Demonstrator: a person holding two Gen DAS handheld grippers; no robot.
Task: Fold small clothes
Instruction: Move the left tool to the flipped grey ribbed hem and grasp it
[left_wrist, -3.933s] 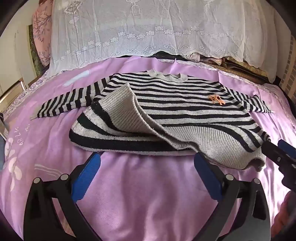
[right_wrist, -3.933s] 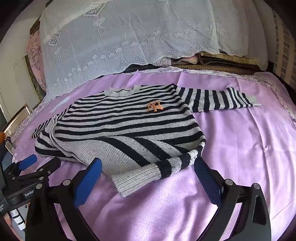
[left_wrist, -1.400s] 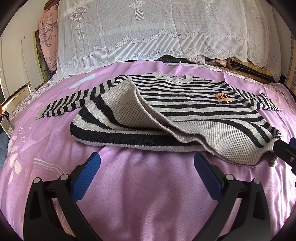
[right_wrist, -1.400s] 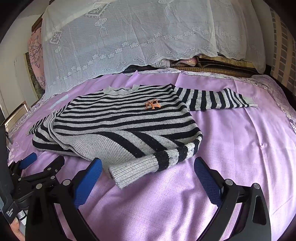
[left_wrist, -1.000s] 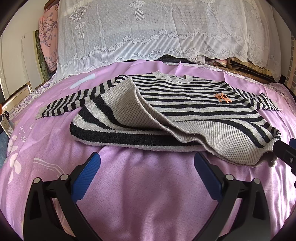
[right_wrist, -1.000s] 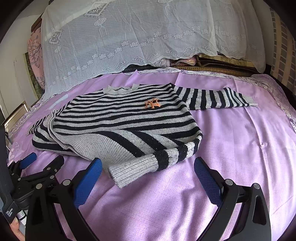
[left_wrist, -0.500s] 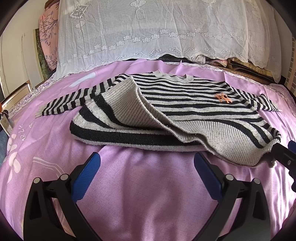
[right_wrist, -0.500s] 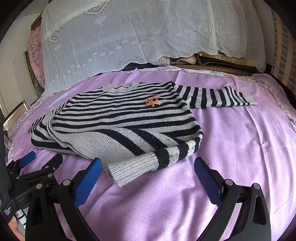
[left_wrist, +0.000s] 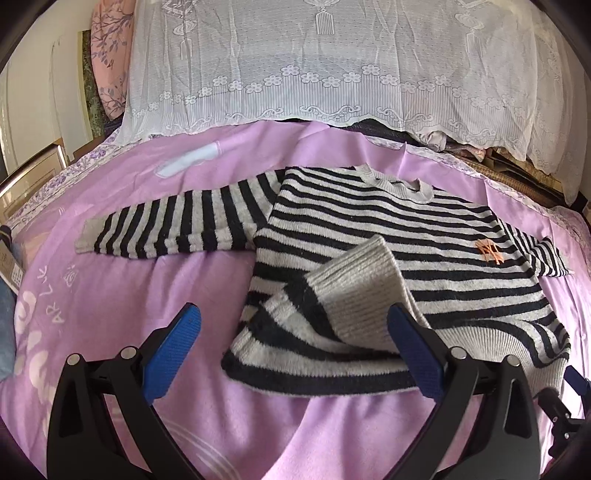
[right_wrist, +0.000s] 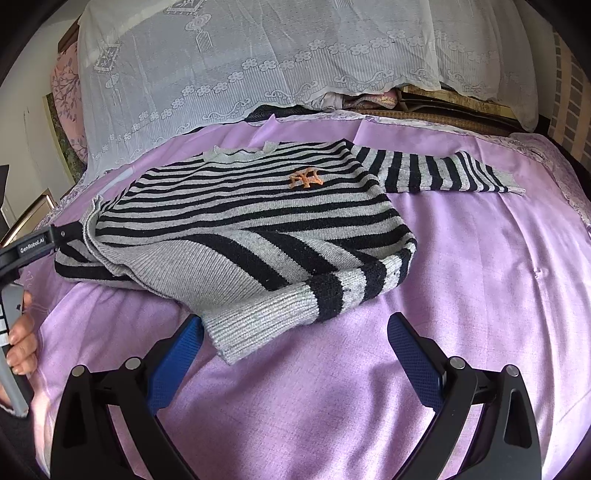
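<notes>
A grey-and-black striped sweater (left_wrist: 369, 236) with an orange logo (left_wrist: 489, 253) lies on the purple bedsheet (left_wrist: 110, 295), its lower part folded up over the body. One sleeve (left_wrist: 177, 225) stretches out left, the other (right_wrist: 436, 173) right. My left gripper (left_wrist: 293, 350) is open, with the folded ribbed hem (left_wrist: 354, 295) lying between its blue pads (left_wrist: 173, 354). My right gripper (right_wrist: 295, 354) is open too, and the ribbed hem corner (right_wrist: 258, 321) rests just ahead of its left pad (right_wrist: 177, 358). A hand (right_wrist: 22, 343) holds the left gripper at the sweater's left edge.
A white lace cover (left_wrist: 332, 74) drapes over stacked bedding (right_wrist: 369, 99) at the head of the bed. A white patch (left_wrist: 188, 162) marks the sheet at far left. A metal frame (left_wrist: 33, 173) stands beyond the bed's left edge. Bare sheet lies to the sweater's right (right_wrist: 498, 277).
Both grippers have moved forward toward the sweater and stay open. The left one now has the folded hem between its fingers; the right one has come close to the hem corner.
</notes>
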